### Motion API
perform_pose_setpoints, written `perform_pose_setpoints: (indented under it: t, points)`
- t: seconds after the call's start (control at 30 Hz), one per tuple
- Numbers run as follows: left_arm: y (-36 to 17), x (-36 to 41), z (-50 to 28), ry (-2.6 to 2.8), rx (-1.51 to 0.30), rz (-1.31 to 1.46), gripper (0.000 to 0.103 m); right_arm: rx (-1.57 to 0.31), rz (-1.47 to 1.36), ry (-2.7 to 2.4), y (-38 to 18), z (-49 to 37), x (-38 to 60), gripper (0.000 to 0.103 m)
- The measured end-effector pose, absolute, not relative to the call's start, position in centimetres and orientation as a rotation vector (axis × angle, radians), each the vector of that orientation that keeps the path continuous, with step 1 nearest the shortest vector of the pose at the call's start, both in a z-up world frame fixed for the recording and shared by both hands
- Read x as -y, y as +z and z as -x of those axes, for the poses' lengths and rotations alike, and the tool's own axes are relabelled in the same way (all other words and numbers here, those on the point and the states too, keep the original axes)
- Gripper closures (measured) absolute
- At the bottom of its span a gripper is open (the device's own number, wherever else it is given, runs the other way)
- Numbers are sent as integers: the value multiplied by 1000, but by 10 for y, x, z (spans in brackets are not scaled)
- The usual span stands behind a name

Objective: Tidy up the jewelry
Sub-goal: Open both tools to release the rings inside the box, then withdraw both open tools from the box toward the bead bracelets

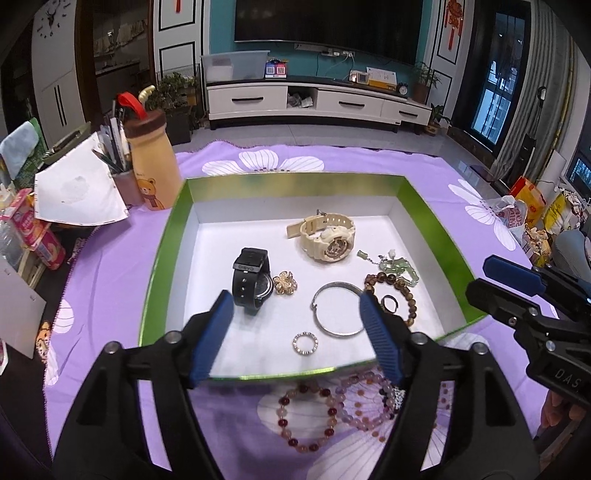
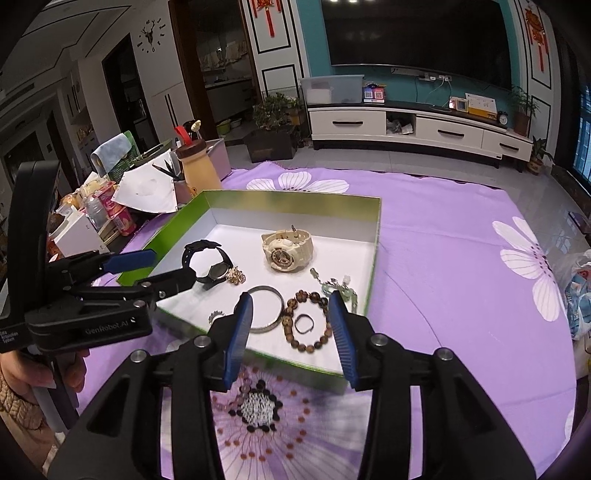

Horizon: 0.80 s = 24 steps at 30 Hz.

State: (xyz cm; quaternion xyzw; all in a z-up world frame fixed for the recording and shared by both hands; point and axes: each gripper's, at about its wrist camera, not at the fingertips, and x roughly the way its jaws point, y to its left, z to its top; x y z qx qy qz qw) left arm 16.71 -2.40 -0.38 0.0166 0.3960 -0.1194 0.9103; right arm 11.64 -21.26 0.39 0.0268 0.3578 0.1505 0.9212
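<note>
Left gripper (image 1: 297,332) and right gripper (image 2: 291,332): both spread wide, empty. Red-and-pink beaded bracelets (image 1: 306,419) lie on purple cloth just outside the green-rimmed white tray's (image 1: 280,374) near wall. Likely light, limp, bead-slick; pinch across the strand.

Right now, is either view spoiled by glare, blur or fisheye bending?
Left wrist view: sharp, even light, the box rim bows from fisheye, corners vignetted. Right wrist view: equally sharp, ceiling lights glint on the television, and the beads below the right claw sit in its shadow.
</note>
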Motion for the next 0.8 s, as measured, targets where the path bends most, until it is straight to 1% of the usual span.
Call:
perform_pose_setpoints:
  t: [0.07, 0.13, 0.23, 0.27, 0.33, 0.37, 0.4, 0.47, 0.53, 0.8]
  points:
    - [1, 23, -160, -245, -807, -29, 23, -732, -55, 304, 7, -107, 215, 59]
    - [4, 22, -154, -245, -804, -27, 20, -728, -56, 301, 9, -99, 217, 56]
    - [7, 21, -144, -243, -796, -30, 18, -725, -57, 299, 12, -88, 220, 54]
    - [8, 21, -141, -242, -795, -30, 16, -726, -58, 298, 13, -85, 220, 53]
    - [11, 19, -133, -242, -794, -26, 15, -726, -60, 293, 14, -77, 222, 45]
    - [11, 18, -128, -241, -795, -22, 13, -727, -63, 292, 14, -73, 223, 44]
    - [11, 16, -125, -238, -799, -20, 11, -727, -65, 293, 14, -71, 223, 44]
    - [11, 12, -119, -234, -808, -8, 9, -735, -74, 296, 13, -65, 225, 43]
    - [9, 5, -113, -229, -816, 9, 9, -746, -94, 300, 12, -61, 228, 41]
    - [-11, -32, -91, -193, -871, 115, 8, -785, -153, 293, -2, -48, 242, 41]
